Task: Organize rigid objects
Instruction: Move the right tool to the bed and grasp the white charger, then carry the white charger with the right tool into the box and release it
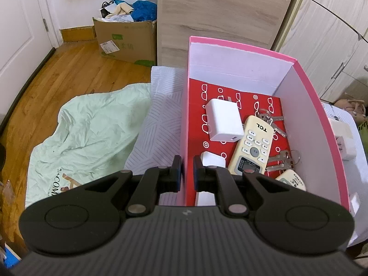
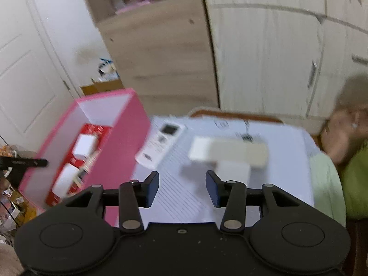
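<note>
My left gripper (image 1: 186,170) is shut on the left wall of the pink box (image 1: 241,50), one finger outside and one inside. On the box's red floor lie a white charger (image 1: 223,123), a cream remote (image 1: 253,147), two key bunches (image 1: 283,159), a second remote (image 1: 292,180) and a small white block (image 1: 212,159). My right gripper (image 2: 182,188) is open with nothing between its fingers, above the striped white cloth (image 2: 184,197). Ahead of it, blurred, lie a white remote (image 2: 161,145), a white-and-beige block (image 2: 227,149) and a white charger (image 2: 233,172). The pink box (image 2: 124,138) stands to its left.
A green sheet (image 1: 85,133) hangs toward the wooden floor (image 1: 69,73) on the left. A full cardboard box (image 1: 126,39) and a wood-grain cabinet (image 1: 218,16) stand behind. White wardrobe doors (image 2: 264,57) fill the back right. A blurred beige and green shape (image 2: 354,138) sits at the right.
</note>
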`<state>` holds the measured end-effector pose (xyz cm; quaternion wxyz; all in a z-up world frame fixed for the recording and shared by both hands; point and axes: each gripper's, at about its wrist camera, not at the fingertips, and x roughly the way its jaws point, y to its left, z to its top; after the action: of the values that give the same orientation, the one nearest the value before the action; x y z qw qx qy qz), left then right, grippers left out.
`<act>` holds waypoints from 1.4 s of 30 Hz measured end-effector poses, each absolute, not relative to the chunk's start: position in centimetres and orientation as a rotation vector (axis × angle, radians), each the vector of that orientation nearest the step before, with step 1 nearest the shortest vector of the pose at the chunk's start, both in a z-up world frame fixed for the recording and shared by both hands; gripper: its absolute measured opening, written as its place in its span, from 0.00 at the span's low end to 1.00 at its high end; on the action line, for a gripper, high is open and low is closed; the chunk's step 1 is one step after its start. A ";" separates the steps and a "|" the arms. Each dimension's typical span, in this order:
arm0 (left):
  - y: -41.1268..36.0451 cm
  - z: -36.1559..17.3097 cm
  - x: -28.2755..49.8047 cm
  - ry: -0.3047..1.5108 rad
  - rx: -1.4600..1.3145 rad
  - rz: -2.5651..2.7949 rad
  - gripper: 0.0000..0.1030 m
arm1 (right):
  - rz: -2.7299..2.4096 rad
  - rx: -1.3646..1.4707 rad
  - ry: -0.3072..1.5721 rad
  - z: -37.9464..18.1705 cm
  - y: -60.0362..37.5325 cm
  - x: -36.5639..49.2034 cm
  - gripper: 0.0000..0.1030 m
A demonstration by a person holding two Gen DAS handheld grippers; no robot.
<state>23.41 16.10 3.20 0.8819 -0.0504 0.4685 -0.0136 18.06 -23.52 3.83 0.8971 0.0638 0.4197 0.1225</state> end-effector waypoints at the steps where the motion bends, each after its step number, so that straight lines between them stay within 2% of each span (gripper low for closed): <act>1: 16.1 3.2 23.4 0.976 -0.105 -0.027 0.09 | 0.245 0.130 0.882 3.1 -23.8 18.4 0.52; 5: 16.1 3.1 23.4 0.974 -0.087 -0.021 0.09 | 0.203 0.097 0.919 0.4 -24.6 19.8 0.54; 8: 16.0 3.0 23.4 0.977 -0.090 -0.011 0.09 | 0.183 0.071 0.884 -0.9 -25.2 20.9 0.63; 20: 16.2 3.2 23.6 0.988 -0.115 -0.032 0.09 | 0.092 0.049 0.985 -4.5 -24.4 25.2 0.64; 25: 16.2 3.1 23.6 0.986 -0.110 -0.043 0.09 | 0.072 0.017 1.003 -5.6 -23.5 25.8 0.72; 27: 16.2 3.1 23.6 0.985 -0.108 -0.044 0.09 | 0.061 -0.001 0.996 -5.8 -23.2 25.8 0.73; 30: 16.2 3.1 23.6 0.984 -0.107 -0.047 0.09 | 0.059 -0.003 0.987 -5.6 -23.3 25.6 0.66; 42: 15.7 3.0 23.6 0.976 -0.078 -0.048 0.09 | 0.053 0.091 1.001 -4.9 -23.9 24.8 0.66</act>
<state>23.64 15.70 3.02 0.8822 -0.0376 0.4689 -0.0229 24.80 -23.89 -4.90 0.8760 0.0438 0.4797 0.0253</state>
